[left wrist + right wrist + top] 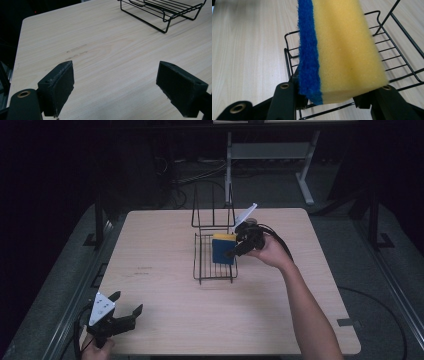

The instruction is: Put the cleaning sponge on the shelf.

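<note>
A yellow sponge with a blue scouring face hangs over the black wire rack in the middle of the table. My right gripper is shut on the sponge from the right side, its jaws pressing the blue and yellow faces just above the rack. My left gripper rests near the table's front left corner, jaws wide open with nothing between its pads. The rack's corner shows far ahead of it in the left gripper view.
The rack's tall wire back rises toward the far edge. The light wooden table has open surface around the rack. Beyond it stand a desk frame and cables on the dark floor.
</note>
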### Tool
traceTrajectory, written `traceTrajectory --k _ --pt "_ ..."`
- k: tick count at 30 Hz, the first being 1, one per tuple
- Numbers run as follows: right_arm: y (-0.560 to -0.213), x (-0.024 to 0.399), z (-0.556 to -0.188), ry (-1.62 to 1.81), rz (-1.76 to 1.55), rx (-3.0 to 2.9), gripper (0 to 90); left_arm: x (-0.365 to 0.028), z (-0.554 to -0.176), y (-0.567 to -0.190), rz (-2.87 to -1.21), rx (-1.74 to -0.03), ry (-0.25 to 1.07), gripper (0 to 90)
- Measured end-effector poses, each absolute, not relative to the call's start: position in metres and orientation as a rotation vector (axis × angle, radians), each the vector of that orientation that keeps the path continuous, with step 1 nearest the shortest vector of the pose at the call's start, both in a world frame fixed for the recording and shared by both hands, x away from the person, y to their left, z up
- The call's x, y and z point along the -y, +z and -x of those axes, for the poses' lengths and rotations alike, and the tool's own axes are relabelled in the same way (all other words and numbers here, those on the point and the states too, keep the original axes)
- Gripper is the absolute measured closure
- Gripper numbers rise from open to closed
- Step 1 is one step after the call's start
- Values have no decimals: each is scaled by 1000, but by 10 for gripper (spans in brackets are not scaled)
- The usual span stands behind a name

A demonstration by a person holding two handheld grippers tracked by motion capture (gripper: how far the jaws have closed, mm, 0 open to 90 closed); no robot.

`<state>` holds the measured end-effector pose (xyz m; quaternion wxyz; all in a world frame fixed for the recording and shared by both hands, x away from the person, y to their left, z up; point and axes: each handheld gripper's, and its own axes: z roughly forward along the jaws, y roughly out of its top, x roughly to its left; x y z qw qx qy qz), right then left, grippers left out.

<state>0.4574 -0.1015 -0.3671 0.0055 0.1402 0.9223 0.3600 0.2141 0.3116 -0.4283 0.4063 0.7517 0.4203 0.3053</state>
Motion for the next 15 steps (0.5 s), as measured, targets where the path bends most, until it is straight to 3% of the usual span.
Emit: traceTrajectory --k 15 --pt "-382 93 -464 1105 -449 -2903 544 -313 -214 -428 -1893 -1061 771 141"
